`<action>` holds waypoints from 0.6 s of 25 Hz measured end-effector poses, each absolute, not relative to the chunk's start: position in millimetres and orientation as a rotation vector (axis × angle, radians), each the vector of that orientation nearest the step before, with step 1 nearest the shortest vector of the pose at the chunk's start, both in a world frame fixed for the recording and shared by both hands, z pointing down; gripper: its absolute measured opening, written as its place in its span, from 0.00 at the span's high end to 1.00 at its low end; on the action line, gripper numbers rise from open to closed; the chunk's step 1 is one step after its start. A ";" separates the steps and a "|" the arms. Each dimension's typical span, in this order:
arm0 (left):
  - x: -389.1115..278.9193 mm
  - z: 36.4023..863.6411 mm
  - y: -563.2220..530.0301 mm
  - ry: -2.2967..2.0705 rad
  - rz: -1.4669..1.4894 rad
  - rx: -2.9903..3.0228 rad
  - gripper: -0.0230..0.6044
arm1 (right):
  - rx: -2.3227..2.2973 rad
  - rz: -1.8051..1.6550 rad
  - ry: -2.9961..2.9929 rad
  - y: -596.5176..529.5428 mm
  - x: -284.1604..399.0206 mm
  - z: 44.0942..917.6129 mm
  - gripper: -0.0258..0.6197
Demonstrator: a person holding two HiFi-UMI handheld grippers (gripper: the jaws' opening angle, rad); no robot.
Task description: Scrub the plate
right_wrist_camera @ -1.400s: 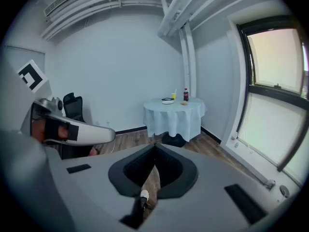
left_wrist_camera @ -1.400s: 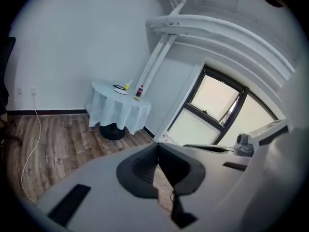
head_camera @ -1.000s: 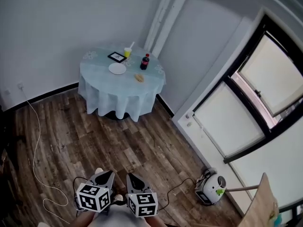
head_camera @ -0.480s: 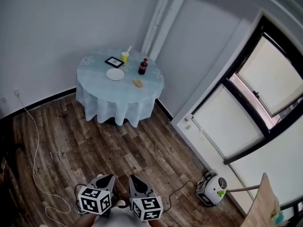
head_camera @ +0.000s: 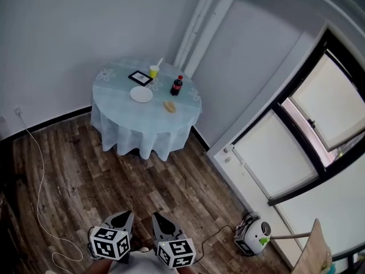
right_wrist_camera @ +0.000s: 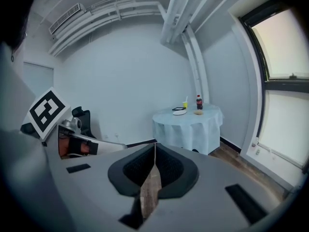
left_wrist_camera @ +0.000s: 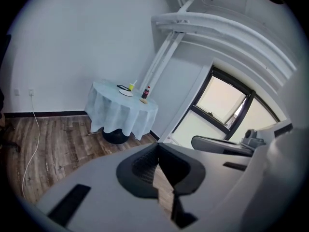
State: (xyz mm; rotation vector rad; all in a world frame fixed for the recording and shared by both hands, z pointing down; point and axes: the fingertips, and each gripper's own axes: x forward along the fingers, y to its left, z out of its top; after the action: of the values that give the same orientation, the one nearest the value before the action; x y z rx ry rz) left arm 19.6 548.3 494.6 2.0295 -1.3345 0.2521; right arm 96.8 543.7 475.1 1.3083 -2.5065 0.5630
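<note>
Table point(head_camera: 142, 131) by the far wall carries 1 plate point(head_camera: 141, 94), 1 cola bottle point(head_camera: 177, 85), 1 yellow cup point(head_camera: 154, 71) and 1 dark frame point(head_camera: 140, 77). The 2 grippers, left gripper point(head_camera: 122, 218) and right gripper point(head_camera: 161, 220), are well apart from it, jaws together and empty. Only the head view shows 1 white floor device point(head_camera: 251, 237).

I see my two handheld tools at six o'clock in the head view. The left gripper point(head_camera: 126, 214) and the right gripper point(head_camera: 157, 215) are each a grey tapered wedge with darker fingers. Each carries a white cube point(head_camera: 111, 243) printed with black square markers. In the gripper views, the shells are smooth pale grey. Black ribbed pads point(left_wrist_camera: 144, 166) sit in a dark heart-shaped recess point(right_wrist_camera: 179, 186), and dark rectangular slots point(right_wrist_camera: 245, 195) lie at four and eight o'clock.
</note>
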 end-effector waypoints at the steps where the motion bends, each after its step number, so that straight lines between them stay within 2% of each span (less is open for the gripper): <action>1: 17.3 494.7 541.7 -1.340 0.251 2.035 0.95 | 1.314 0.558 -2.505 536.7 95.9 475.0 0.91; 15: -12.7 478.2 453.3 -1.366 0.192 2.116 0.95 | 1.264 0.583 -2.502 456.6 58.9 479.2 0.91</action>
State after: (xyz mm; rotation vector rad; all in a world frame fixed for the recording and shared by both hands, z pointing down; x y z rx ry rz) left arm -12.7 453.3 478.2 2.1164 -1.3664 0.1920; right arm 58.9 456.6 479.2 1.2638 -2.5015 0.5828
